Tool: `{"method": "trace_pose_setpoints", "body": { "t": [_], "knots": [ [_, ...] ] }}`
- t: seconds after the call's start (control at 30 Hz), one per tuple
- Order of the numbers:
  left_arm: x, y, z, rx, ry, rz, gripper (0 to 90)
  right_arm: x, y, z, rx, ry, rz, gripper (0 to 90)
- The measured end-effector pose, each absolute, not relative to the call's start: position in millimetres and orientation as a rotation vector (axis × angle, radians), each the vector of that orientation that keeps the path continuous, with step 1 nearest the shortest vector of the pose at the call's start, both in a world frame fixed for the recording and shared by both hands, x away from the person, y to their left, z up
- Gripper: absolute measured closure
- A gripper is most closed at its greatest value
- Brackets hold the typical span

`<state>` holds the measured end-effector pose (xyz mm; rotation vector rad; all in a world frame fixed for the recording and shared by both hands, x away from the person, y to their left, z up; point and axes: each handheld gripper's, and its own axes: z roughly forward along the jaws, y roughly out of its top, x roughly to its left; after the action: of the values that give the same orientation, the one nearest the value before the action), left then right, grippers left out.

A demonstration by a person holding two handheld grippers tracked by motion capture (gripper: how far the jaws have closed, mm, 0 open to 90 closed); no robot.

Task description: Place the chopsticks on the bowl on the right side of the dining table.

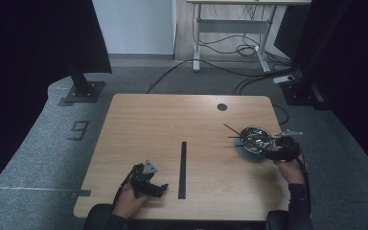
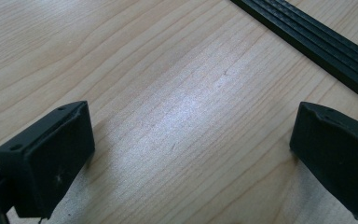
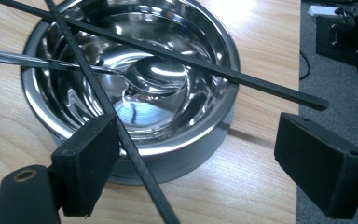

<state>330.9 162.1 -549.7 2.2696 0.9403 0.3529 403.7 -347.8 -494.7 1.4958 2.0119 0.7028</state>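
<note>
The right gripper (image 1: 273, 146) sits at the near right rim of the steel bowl (image 1: 255, 139), which stands on the right side of the table (image 1: 139, 124). Its jaws stand well apart; in the right gripper view one chopstick (image 3: 121, 135) runs just beside the left pad (image 3: 91, 163), though contact cannot be told, and the far pad hangs clear of everything. A second chopstick (image 3: 205, 63) lies across the bowl's rim, crossing the first, and a spoon (image 3: 154, 74) rests inside the bowl. The left gripper (image 1: 148, 184) rests low over the near left part of the table, its jaws wide apart with only bare wood between them. A black strip (image 1: 183, 170) lies on the table between the two grippers, running near to far.
</note>
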Motion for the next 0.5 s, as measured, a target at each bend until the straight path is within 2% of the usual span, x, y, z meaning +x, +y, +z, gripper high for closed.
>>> {"method": "trace_pose_setpoints", "body": {
  "t": [0.1, 0.13, 0.17, 0.2, 0.23, 0.27, 0.3, 0.5],
  "knots": [
    [330.9, 162.1, -549.7, 2.270, 0.940, 0.353, 0.0, 401.7, -351.3, -493.4, 1.489, 2.028, 0.727, 23.7],
    [330.9, 162.1, -549.7, 2.270, 0.940, 0.353, 0.0, 400.2, -352.8, -492.1, 1.482, 2.043, 0.758, 29.5],
    [330.9, 162.1, -549.7, 2.270, 0.940, 0.353, 0.0, 400.2, -352.8, -492.1, 1.482, 2.043, 0.758, 29.5],
    [330.9, 162.1, -549.7, 2.270, 0.940, 0.353, 0.0, 398.9, -353.9, -491.2, 1.464, 2.070, 0.777, 36.4],
    [330.9, 162.1, -549.7, 2.270, 0.940, 0.353, 0.0, 398.9, -353.9, -491.2, 1.464, 2.070, 0.777, 36.4],
    [330.9, 162.1, -549.7, 2.270, 0.940, 0.353, 0.0, 397.8, -355.5, -491.0, 1.448, 2.101, 0.795, 44.6],
    [330.9, 162.1, -549.7, 2.270, 0.940, 0.353, 0.0, 397.8, -355.5, -491.0, 1.448, 2.101, 0.795, 44.6],
    [330.9, 162.1, -549.7, 2.270, 0.940, 0.353, 0.0, 395.7, -357.6, -491.9, 1.420, 2.190, 0.848, 62.1]
  ]
}}
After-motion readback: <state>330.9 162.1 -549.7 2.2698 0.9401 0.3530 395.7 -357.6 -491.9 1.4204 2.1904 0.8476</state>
